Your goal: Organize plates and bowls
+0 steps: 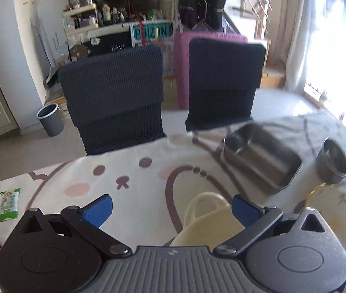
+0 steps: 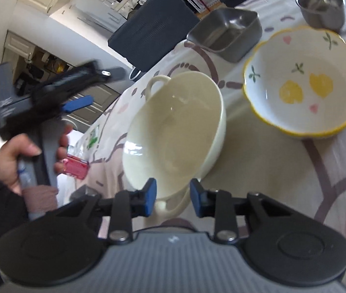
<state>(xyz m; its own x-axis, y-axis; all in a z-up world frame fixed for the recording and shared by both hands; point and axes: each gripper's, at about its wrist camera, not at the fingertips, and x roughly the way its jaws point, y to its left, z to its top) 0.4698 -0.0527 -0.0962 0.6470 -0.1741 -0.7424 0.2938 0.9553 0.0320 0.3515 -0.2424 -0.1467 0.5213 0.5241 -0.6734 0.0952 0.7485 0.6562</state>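
- Straddling the near loop handle of a glossy cream bowl, the right gripper has fingers parted, not pinching.
- Left gripper spread wide.
- Scalloped floral bowl and steel tray on a patterned tablecloth.

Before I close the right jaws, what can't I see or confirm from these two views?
- Cream bowl, right view: near handle sits between the jaws; contact unclear.
- Same bowl, left view: mostly hidden behind the left gripper.
- Flower bowl, left view: glare and gripper hide it.
- Steel cup, left view: blurred.
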